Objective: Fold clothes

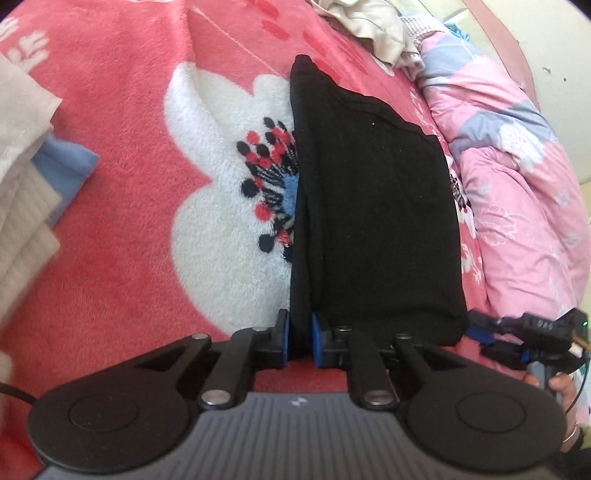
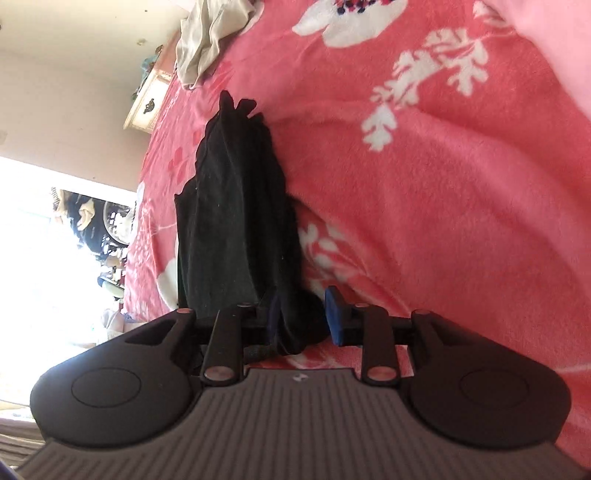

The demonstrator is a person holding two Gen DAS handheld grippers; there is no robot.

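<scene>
A black garment (image 1: 369, 203) lies folded lengthwise on the pink flowered blanket (image 1: 129, 110), stretching away from both grippers. My left gripper (image 1: 299, 334) is shut on its near left edge, and the cloth fills the narrow gap between the blue pads. In the right wrist view the same garment (image 2: 229, 221) runs up the frame with a bunched near end. That end sits loosely between the jaws of my right gripper (image 2: 303, 321), which stand apart; one blue pad (image 2: 334, 319) is bare beside the cloth. The right gripper (image 1: 484, 338) also shows at the garment's near right corner, held by a hand (image 1: 557, 387).
A stack of folded beige and white clothes (image 1: 22, 184) with a blue piece (image 1: 62, 166) sits at the left. A pink quilt (image 1: 517, 184) is heaped along the right. Crumpled beige clothes (image 1: 369, 22) lie at the far end. A bedside cabinet (image 2: 147, 103) stands beyond the bed.
</scene>
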